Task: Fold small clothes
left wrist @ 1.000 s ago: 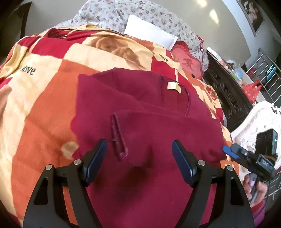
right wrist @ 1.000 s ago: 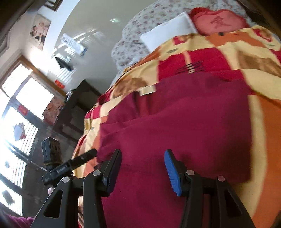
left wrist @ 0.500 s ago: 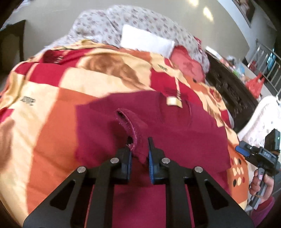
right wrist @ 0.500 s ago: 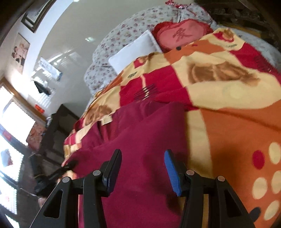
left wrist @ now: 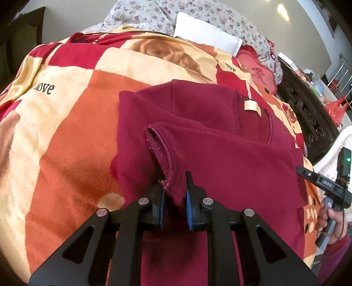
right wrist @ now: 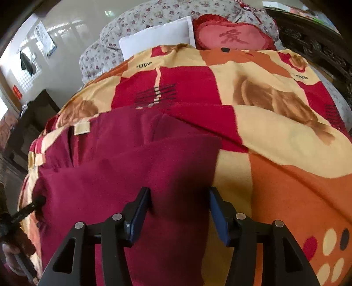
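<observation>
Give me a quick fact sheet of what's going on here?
surface: blanket on a bed
garment: maroon top, partly folded
left gripper: shut on a sleeve cuff of the top
right gripper: open, jaws astride the top's edge, not pinching
behind: white pillow, heart cushion

One maroon top on one patchwork blanket; at twelve o'clock, one white pillow, one red heart cushion, one floral quilt. Two tongs.
</observation>
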A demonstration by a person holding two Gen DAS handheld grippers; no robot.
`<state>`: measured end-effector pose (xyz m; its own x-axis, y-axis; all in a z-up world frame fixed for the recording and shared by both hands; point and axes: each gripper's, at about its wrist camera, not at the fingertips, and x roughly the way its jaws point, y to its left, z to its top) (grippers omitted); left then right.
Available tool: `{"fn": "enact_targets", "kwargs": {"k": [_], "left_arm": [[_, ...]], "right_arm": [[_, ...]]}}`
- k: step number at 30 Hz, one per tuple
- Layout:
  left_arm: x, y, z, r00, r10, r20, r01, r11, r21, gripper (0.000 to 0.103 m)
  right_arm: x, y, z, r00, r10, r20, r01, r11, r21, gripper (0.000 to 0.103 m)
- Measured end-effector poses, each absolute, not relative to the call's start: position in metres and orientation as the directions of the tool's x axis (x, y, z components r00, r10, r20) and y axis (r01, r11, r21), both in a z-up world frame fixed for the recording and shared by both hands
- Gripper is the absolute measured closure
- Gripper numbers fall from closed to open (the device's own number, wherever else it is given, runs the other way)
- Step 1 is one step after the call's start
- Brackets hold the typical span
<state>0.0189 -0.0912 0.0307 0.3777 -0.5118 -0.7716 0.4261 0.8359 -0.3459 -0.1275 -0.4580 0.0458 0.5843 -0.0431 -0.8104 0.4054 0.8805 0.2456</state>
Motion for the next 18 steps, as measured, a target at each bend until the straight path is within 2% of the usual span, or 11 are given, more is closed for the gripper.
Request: {"fn": "enact_targets", "kwargs": {"k": [4, 9, 12, 16, 17, 18], "left_arm": [[0.017, -0.09, 0.03, 0.382, -0.512, -0.77, 0.43, 0.835, -0.343, 0.087], [0.011, -0.091, 0.031, 0.398, -0.492, -0.774, 0.438, 0.844, -0.31, 0.084], [0.005, -0.086, 0.035, 0.388, -0.488, -0.782, 0.424, 0.848, -0.319, 0.082], [-0.014, -0.069, 0.046, 0.373, -0.518, -0.769, 0.427, 0.832, -0.354, 0.053], [-0.021, -0.065, 0.048, 0.376, -0.518, -0.768, 0.425, 0.834, -0.353, 0.048], [-0.028, -0.061, 0.049, 0.378, -0.512, -0.772, 0.422, 0.837, -0.349, 0.048]], "right_arm": [[-0.155, -0.433, 0.062, 0.606, -0.04, -0.795, 0.36, 0.905, 0.228, 0.052], [-0.165, -0.421, 0.026, 0.483, -0.112, -0.869, 0.391, 0.915, 0.099, 0.052], [-0.172, -0.435, 0.015, 0.509, -0.046, -0.86, 0.415, 0.888, 0.198, 0.051], [-0.193, -0.437, 0.037, 0.539, -0.064, -0.84, 0.435, 0.875, 0.212, 0.051], [-0.199, -0.435, 0.041, 0.542, -0.063, -0.838, 0.429, 0.878, 0.211, 0.051], [-0.203, -0.433, 0.042, 0.545, -0.054, -0.837, 0.425, 0.878, 0.221, 0.051]]}}
